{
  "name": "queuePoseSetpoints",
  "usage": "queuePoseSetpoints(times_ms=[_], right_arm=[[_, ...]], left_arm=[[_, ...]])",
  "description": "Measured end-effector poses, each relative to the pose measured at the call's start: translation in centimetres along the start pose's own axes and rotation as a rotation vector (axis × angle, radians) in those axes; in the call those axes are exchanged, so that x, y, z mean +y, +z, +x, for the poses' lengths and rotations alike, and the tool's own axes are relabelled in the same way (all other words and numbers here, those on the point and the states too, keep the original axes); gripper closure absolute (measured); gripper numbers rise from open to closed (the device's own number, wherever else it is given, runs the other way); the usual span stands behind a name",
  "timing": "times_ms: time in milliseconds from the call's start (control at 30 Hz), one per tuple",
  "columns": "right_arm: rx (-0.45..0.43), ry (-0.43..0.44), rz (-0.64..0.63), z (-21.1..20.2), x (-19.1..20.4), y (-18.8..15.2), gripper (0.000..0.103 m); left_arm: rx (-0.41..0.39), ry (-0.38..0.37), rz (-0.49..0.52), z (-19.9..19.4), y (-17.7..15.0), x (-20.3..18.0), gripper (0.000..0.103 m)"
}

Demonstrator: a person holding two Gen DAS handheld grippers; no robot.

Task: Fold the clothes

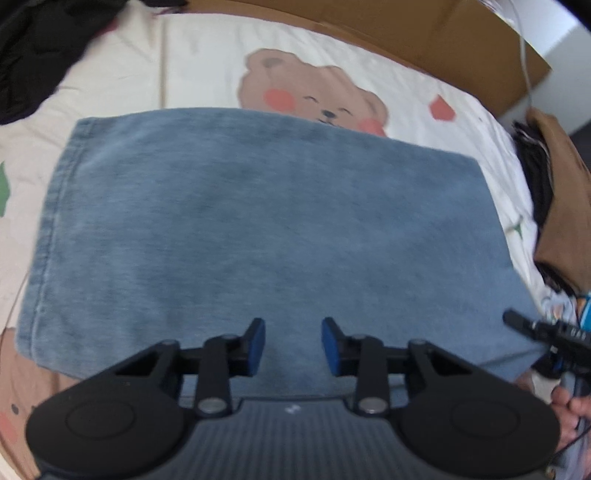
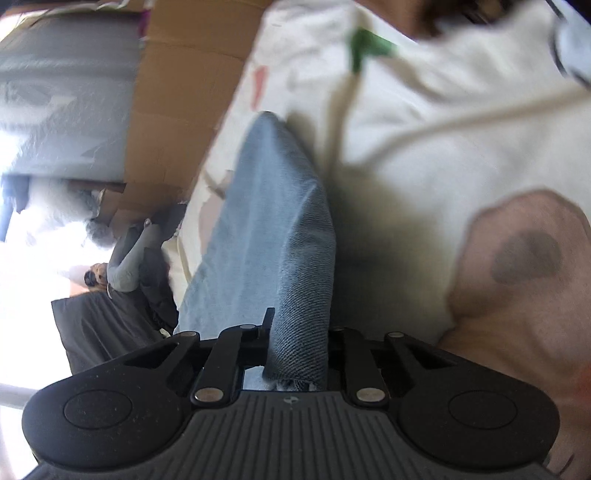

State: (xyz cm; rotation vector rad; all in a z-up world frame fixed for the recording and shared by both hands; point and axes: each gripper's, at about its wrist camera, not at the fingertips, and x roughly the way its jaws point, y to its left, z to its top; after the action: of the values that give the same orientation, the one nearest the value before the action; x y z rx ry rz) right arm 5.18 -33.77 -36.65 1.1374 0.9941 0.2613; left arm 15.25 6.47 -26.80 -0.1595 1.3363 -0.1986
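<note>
A folded blue denim garment [image 1: 258, 221] lies flat on a cream bedsheet with bear prints [image 1: 314, 96]. My left gripper [image 1: 293, 345] hovers open over the garment's near edge, with nothing between its blue-padded fingers [image 1: 256, 345]. In the left wrist view my right gripper [image 1: 546, 332] shows at the garment's near right corner, held by a hand [image 1: 570, 406]. In the right wrist view my right gripper [image 2: 297, 332] is shut on the denim garment's edge [image 2: 284, 240], which rises from the jaws as a thick fold over the sheet [image 2: 443, 129].
A brown cardboard headboard [image 1: 369, 26] runs along the bed's far side. Dark clothes [image 1: 40, 48] lie at the far left. A brown and black pile [image 1: 554, 192] sits at the right edge. A white cable [image 1: 524, 55] hangs at the far right. Dark garments [image 2: 110, 314] lie off the bed's side.
</note>
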Motion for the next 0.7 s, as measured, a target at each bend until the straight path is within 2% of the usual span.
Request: queuePoseSetpoints(times_ms=[133,300,400,500,700], right_arm=[[0.003,-0.002,-0.04,-0.5,2.8,0.0,0.089],[0.016,-0.03,-0.076,-0.9,4.6,-0.1,0.089],[0.008,-0.064,-0.115,-1.1,5.4,-0.5,0.089],[-0.006,-0.102,-0.159,-1.2,6.2,-1.1,0.089],[-0.009,-0.105,-0.188,-1.6,7.1,-1.5,0.089]], left_arm=[[0.02,-0.04,0.003,0.6,-0.4,-0.9,0.08],[0.038,-0.064,-0.003,1.7,-1.4,-1.5,0.081],[0.075,-0.016,0.028,3.4,-2.3,-1.9,0.083],[0.051,0.019,0.005,4.1,-2.7,-1.7,0.094],[0.036,0.007,0.002,3.2,-1.8,-1.4,0.094]])
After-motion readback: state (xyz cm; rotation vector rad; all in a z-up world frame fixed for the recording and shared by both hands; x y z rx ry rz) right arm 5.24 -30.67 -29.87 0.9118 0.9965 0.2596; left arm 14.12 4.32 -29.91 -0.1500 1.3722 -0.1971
